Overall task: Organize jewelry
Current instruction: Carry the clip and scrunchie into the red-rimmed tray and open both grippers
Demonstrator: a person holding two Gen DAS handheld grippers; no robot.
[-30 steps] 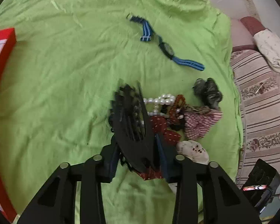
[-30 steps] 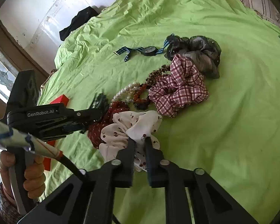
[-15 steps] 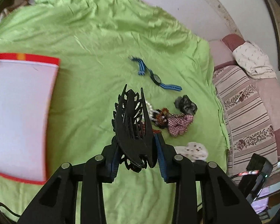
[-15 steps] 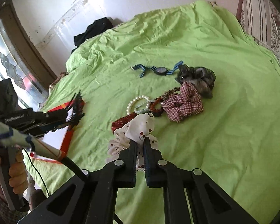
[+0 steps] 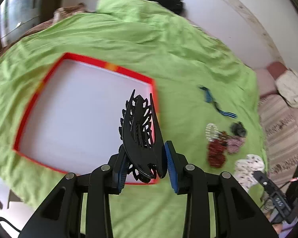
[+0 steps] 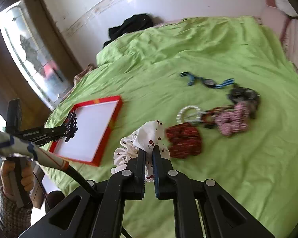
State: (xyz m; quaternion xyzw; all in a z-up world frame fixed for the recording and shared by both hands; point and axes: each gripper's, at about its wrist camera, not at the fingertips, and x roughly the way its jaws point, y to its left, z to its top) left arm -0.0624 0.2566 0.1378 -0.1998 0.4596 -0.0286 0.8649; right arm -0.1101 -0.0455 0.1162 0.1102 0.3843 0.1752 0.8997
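The left gripper (image 5: 145, 166) pinches a black hair claw (image 5: 142, 136) above the red tray (image 5: 39, 85); the right gripper (image 6: 149, 158) clamps a white cherry-print scrunchie (image 6: 147, 136) over the green sheet (image 6: 238, 168).

Right gripper (image 6: 148, 154) pinches white cherry-print scrunchie (image 6: 141, 142). Red polka-dot scrunchie (image 6: 183, 138) just right of jaws; red-rimmed tray (image 6: 109, 129) left, green bedsheet (image 6: 238, 168) below.

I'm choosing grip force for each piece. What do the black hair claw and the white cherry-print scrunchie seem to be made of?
Black hair claw: looks like rigid plastic with a slight sheen, with thin cut-out teeth holding their shape.
White cherry-print scrunchie: soft woven fabric, matte, gathered into ruffles and creasing where the right jaws pinch it.
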